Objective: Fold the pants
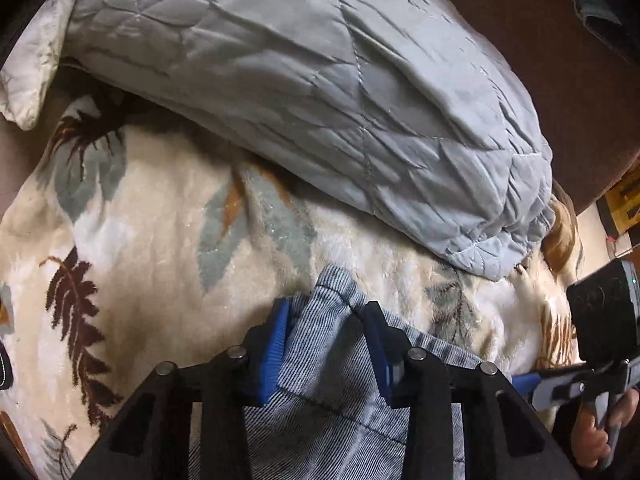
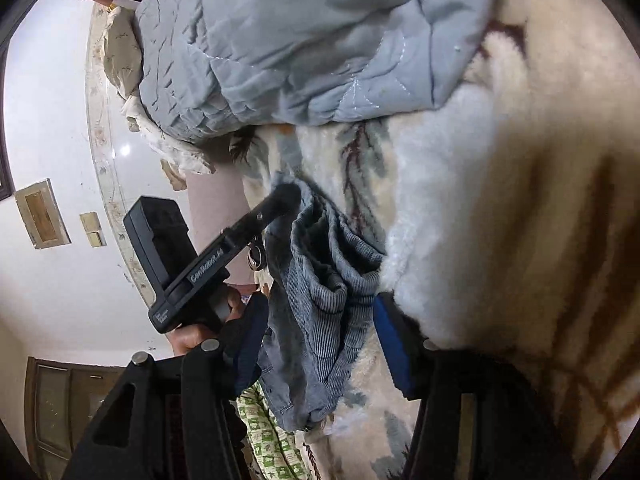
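The pants are light blue striped denim, lying on a cream leaf-print blanket. In the left wrist view my left gripper has its blue pads on either side of a bunched denim edge and pinches it. In the right wrist view the pants hang bunched between the blue pads of my right gripper, which holds them near the blanket's edge. The left gripper also shows there, gripping the upper end of the same fabric. The right gripper shows at the left wrist view's right edge.
A grey-blue quilted comforter is piled across the far side of the bed, also seen in the right wrist view. A white pillow lies at far left. A white wall and a wooden door stand beyond the bed.
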A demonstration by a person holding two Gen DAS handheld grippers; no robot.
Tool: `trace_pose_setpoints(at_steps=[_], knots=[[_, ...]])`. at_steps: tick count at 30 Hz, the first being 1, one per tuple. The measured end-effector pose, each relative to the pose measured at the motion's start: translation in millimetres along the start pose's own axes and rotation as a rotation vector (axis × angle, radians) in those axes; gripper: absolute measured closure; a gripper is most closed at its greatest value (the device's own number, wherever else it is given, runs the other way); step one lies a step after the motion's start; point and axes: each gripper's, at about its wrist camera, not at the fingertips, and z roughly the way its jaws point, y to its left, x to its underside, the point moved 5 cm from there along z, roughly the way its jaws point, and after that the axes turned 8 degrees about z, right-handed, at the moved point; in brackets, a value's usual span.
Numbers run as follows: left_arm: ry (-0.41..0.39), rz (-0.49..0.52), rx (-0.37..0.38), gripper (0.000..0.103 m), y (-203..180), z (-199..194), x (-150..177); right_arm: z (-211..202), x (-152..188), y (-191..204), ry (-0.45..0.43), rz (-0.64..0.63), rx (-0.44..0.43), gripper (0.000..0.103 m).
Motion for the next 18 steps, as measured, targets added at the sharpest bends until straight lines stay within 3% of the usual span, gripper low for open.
trace_pose_setpoints(at_steps=[8,14,16,18], knots=[[0.012,0.022,-0.030,0.064,-2.2,9.1,1.6,13.3,-1.1,2.7,-0.031,-0.046,0.090,0.047],[-0.004,0.040,-0.046,0.075,-4.5,2.5,2.4,26.2,3.1,16.7,-0.057,-0.188,0.149,0.048],[-0.009,0.046,-0.051,0.079,-8.1,1.1,4.2,31.6,4.7,17.6,-0.057,-0.241,0.188,0.064],[-0.009,0.053,-0.055,0.081,-9.7,-2.6,5.3,34.2,2.8,13.7,-0.052,-0.244,0.203,0.072]])
